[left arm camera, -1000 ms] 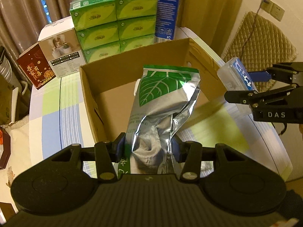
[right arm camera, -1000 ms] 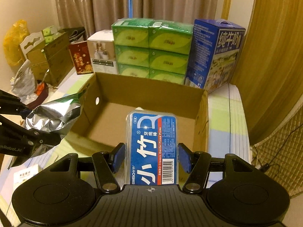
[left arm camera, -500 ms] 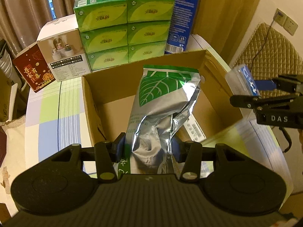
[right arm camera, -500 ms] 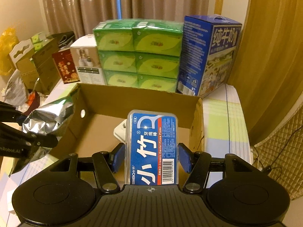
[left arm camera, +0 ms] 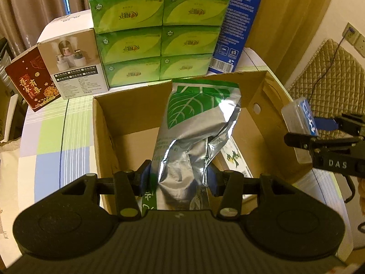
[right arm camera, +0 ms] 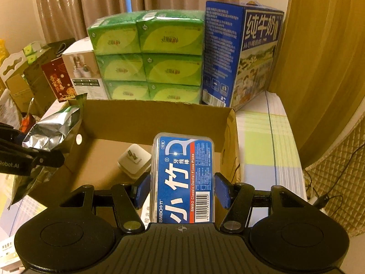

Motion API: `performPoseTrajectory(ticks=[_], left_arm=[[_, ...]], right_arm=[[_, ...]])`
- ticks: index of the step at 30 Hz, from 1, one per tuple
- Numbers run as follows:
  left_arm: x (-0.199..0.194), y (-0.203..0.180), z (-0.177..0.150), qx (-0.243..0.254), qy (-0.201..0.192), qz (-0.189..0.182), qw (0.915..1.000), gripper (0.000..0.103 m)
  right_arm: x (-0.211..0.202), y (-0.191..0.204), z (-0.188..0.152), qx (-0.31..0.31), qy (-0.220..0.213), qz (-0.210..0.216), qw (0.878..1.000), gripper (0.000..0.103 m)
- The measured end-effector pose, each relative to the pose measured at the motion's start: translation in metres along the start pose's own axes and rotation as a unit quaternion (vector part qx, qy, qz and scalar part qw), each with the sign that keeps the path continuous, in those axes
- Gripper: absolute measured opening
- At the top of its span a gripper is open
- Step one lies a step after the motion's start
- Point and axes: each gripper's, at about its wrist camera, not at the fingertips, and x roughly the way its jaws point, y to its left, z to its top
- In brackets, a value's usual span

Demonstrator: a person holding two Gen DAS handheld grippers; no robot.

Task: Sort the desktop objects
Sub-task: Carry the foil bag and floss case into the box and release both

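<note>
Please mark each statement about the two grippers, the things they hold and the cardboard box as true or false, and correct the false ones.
1. The left gripper is shut on a crumpled silver foil bag with a green leaf print. True.
2. The right gripper is open and holds nothing. False: it is shut on a blue-labelled clear plastic box of dental floss picks.
3. A white plug adapter lies inside the open brown cardboard box. True.
4. The stack of green tissue packs stands inside the cardboard box. False: it stands behind the box, beside a tall blue milk carton.
5. The foil bag already lies flat on the box floor. False: it is held in the left gripper.
</note>
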Motion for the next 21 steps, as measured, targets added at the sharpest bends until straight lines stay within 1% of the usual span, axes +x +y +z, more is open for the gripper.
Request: performPoseTrajectory(ticks=[6, 17, 20, 21], left_arm=[[0.008, 0.007, 0.002, -0.014, -0.012, 0.006, 0.9998, 0.042], [0.010, 0.009, -0.009, -0.019, -0.008, 0.005, 0.9998, 0.042], [0.010, 0.008, -0.010, -0.019, -0.008, 0.005, 0.9998, 0.042], [0.010, 0.008, -0.010, -0.019, -0.008, 0.004, 0.9998, 0.042]], right_arm=[[0.011, -0.003, -0.002, 0.003, 0.004, 0.000, 1.000, 0.057], [0.016, -0.003, -0.005, 0.005, 0.004, 0.001, 1.000, 0.057], [0.017, -0.005, -0.005, 0.017, -0.003, 0.006, 1.000, 0.057], [0.018, -0.007, -0.005, 0.023, -0.005, 0.012, 1.000, 0.059]])
